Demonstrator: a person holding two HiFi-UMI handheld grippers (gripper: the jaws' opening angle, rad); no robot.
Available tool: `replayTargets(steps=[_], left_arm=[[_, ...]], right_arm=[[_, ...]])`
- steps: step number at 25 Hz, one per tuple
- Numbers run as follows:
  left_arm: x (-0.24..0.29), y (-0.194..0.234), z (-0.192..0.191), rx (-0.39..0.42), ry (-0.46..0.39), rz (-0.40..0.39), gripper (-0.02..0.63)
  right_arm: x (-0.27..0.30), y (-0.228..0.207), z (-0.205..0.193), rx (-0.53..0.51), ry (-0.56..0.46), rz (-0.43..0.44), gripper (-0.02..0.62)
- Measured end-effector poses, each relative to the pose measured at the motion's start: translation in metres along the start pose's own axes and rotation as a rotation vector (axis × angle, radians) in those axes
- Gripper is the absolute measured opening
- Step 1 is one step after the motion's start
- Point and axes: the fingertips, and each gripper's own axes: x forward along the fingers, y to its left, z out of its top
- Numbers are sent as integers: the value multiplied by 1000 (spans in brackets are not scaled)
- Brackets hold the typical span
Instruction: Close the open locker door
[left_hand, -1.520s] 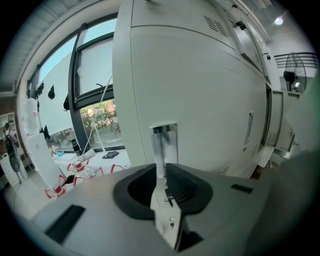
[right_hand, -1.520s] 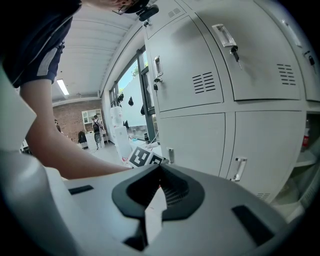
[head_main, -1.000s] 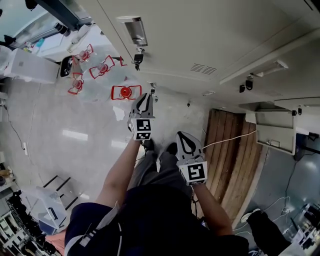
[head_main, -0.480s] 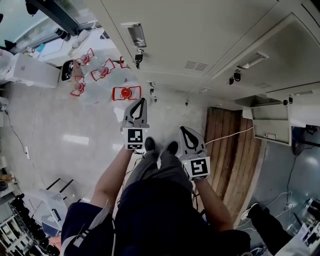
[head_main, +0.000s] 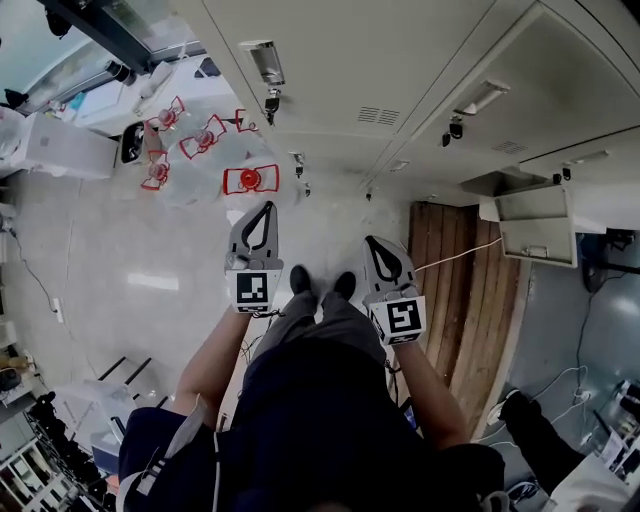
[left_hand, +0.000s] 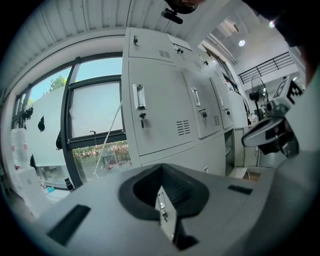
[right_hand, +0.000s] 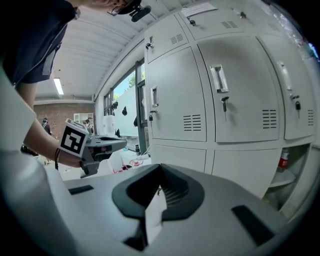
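A row of grey lockers (head_main: 400, 70) runs along the top of the head view. One locker door (head_main: 535, 225) stands swung open at the right, above the wooden boards. The same open compartment (right_hand: 292, 172) shows at the lower right of the right gripper view, with a red bottle (right_hand: 283, 161) inside. My left gripper (head_main: 267, 208) is shut and holds nothing, pointing at the lockers. My right gripper (head_main: 373, 243) is also shut and empty, left of the open door and well apart from it. In their own views the left gripper (left_hand: 161, 186) and the right gripper (right_hand: 159, 187) face closed doors.
Red-trimmed clear bags (head_main: 205, 150) lie on the pale floor at the upper left. Wooden boards (head_main: 470, 300) cover the floor at the right, crossed by a white cable (head_main: 455, 262). A large window (left_hand: 95, 130) stands left of the lockers. The person's legs and shoes (head_main: 318, 285) are between the grippers.
The view has shifted along the lockers, so the open door now sits further left and higher. Both grippers have dropped slightly in view, and the left one has drifted left.
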Motion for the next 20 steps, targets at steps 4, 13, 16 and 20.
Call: replayTargets(steps=[4, 13, 16, 20], left_arm=[[-14, -3, 13, -10, -32, -10, 3], [-42, -12, 28, -20, -37, -67, 3], [-48, -13, 35, -19, -61, -76, 3], [-54, -12, 40, -26, -78, -80, 3]], right_arm=[[-8, -3, 3, 8, -2, -20, 0], [-28, -10, 21, 5, -26, -75, 8], [-35, -15, 26, 5, -32, -105, 12], [-43, -18, 32, 4, -41, -132, 12]])
